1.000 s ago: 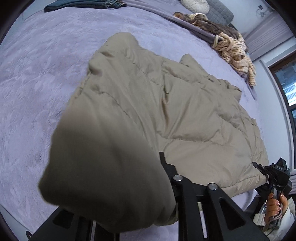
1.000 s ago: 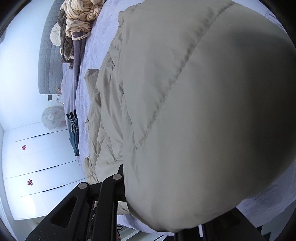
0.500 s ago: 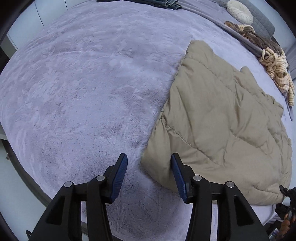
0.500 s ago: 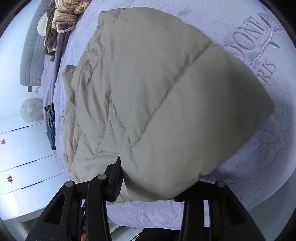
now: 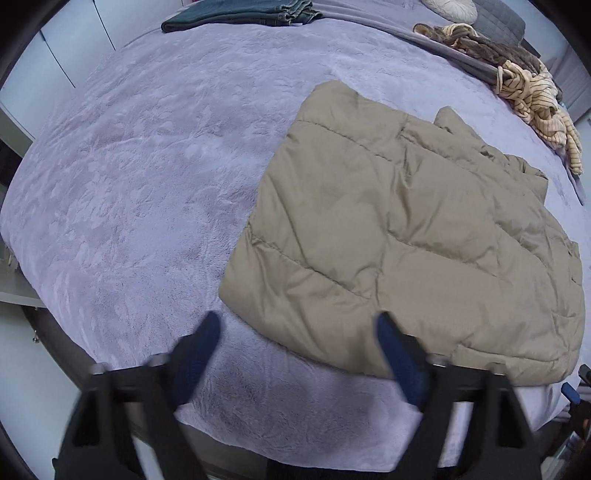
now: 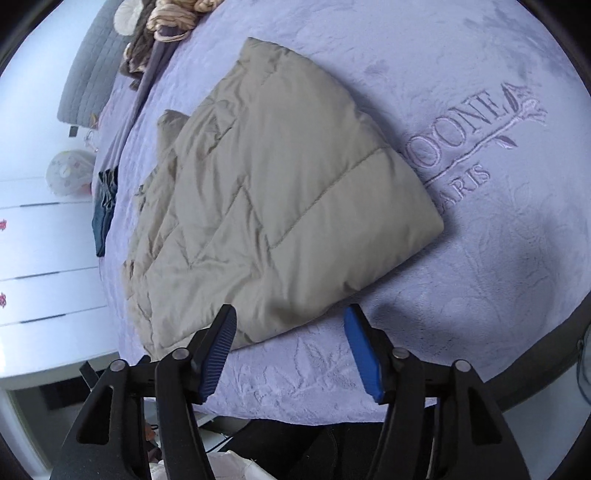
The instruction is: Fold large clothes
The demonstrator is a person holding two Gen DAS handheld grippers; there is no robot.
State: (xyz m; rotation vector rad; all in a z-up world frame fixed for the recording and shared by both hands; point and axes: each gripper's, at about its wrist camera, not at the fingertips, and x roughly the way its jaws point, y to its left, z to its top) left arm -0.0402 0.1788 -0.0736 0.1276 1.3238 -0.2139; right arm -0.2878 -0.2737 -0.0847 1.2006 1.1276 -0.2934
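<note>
A beige quilted puffer jacket (image 5: 406, 229) lies folded flat on the lilac plush bedspread (image 5: 147, 166). It also shows in the right wrist view (image 6: 280, 206). My left gripper (image 5: 295, 328) is open and empty, just short of the jacket's near left corner. My right gripper (image 6: 290, 321) is open and empty, just short of the jacket's near edge, close to its right corner.
Folded dark jeans (image 5: 240, 13) lie at the far edge of the bed. A heap of striped and brown clothes (image 5: 517, 77) lies at the far right by the grey headboard (image 6: 92, 62). White drawers (image 6: 44, 266) stand beside the bed. The bed's near edge (image 5: 295, 454) is close below me.
Both grippers let go of the jacket's folded end, which dropped flat onto the rest. Both opened wide and pulled back towards the near bed edge.
</note>
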